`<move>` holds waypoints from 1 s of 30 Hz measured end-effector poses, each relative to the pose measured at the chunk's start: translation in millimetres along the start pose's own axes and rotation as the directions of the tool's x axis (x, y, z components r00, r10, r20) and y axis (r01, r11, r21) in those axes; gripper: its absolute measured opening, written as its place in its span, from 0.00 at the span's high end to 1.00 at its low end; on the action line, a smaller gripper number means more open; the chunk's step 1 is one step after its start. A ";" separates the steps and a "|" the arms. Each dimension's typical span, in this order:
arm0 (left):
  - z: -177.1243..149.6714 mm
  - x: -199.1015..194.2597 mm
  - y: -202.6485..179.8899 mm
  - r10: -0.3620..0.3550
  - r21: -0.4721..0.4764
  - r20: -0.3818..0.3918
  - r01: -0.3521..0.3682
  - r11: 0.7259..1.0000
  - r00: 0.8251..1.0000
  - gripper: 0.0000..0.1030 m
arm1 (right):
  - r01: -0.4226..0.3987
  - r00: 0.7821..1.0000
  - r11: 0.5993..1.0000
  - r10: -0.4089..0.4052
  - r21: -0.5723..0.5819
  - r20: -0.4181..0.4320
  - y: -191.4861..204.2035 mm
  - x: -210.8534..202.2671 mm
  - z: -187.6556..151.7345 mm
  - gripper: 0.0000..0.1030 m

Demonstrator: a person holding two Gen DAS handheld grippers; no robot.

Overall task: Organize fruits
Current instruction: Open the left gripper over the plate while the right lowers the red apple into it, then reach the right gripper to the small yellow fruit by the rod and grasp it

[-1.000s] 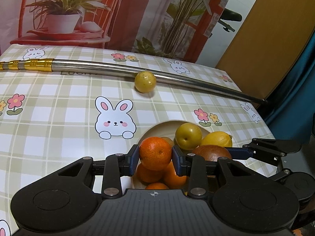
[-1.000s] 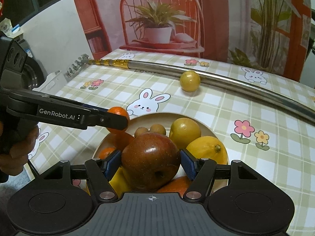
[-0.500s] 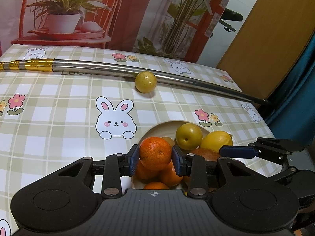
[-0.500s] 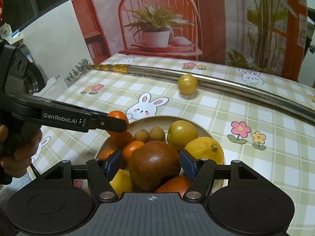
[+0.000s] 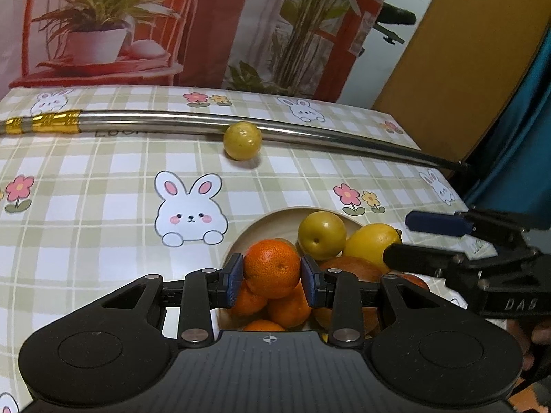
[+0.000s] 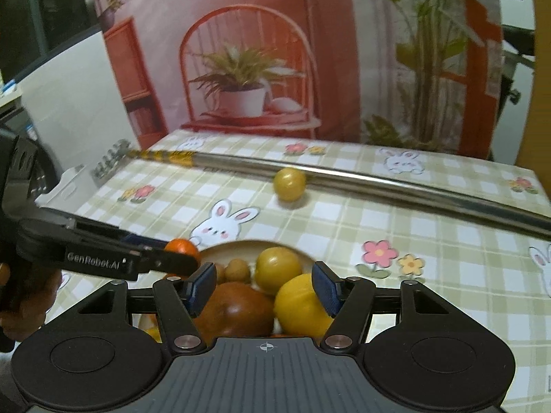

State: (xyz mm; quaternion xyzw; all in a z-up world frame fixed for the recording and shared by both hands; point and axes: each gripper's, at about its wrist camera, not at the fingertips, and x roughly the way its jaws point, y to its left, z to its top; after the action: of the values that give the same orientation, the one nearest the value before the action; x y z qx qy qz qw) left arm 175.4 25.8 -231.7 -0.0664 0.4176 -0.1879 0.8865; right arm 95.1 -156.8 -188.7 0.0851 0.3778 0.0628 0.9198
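A beige bowl (image 5: pixel 272 214) near the table's front holds several fruits. My left gripper (image 5: pixel 272 272) is shut on an orange (image 5: pixel 272 266) just above the other oranges in the bowl. My right gripper (image 6: pixel 265 287) stands open above the bowl's right side, nothing between its fingers; the red-brown apple (image 6: pixel 234 313) lies in the bowl below it, beside a lemon (image 6: pixel 299 304) and a yellow plum (image 6: pixel 279 265). In the left wrist view the right gripper (image 5: pixel 430 241) reaches in from the right. A loose yellow plum (image 5: pixel 242 140) rests on the cloth against a metal pole.
A long steel pole (image 5: pixel 310 132) with gold bands lies across the far part of the table. The checked tablecloth (image 5: pixel 103 179) with rabbits and flowers lies between bowl and pole. A printed backdrop stands behind; the table's right edge (image 5: pixel 444 179) is close to the bowl.
My right gripper has opened and let the apple down into the bowl, then lifted and drawn back. The left gripper holds the orange in about the same place.
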 end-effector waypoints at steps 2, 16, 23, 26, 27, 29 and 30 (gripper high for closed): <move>1.9 3.3 -5.2 0.003 0.023 -0.003 -0.003 1.000 1.000 0.63 | 0.009 1.000 1.000 -0.009 0.013 0.010 -4.3 -1.0 0.2 0.43; 9.5 24.2 -24.6 0.023 0.093 -0.042 -0.019 0.995 0.999 0.63 | 0.035 0.999 0.997 -0.037 0.063 0.022 -21.3 -2.6 -6.5 0.43; 9.3 25.7 -26.0 0.027 0.082 -0.039 -0.024 0.996 0.999 0.63 | 0.031 0.999 0.997 -0.033 0.075 0.020 -22.9 -1.2 -8.2 0.44; 8.2 25.2 -25.6 0.028 0.075 -0.033 -0.025 0.997 0.999 0.62 | 0.030 0.999 0.996 -0.032 0.081 0.019 -23.9 -0.7 -9.2 0.44; 7.7 24.5 -25.2 0.029 0.071 -0.034 -0.027 0.997 0.999 0.62 | 0.030 0.999 0.996 -0.032 0.083 0.019 -24.0 -0.7 -9.5 0.44; 7.4 22.4 -24.9 0.027 0.065 -0.029 -0.025 0.998 0.999 0.62 | 0.030 0.999 0.996 -0.032 0.086 0.019 -24.1 -0.2 -10.2 0.44; 7.4 21.3 -25.1 0.028 0.066 -0.025 -0.026 0.998 0.999 0.62 | 0.030 0.999 0.996 -0.032 0.088 0.018 -24.0 -0.1 -10.6 0.44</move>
State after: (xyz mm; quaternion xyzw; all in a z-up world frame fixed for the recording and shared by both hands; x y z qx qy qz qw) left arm 186.4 -5.9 -235.3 -0.0293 0.4237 -0.1901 0.8852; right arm 88.8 -179.2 -201.0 0.1200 0.3725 0.0311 0.9197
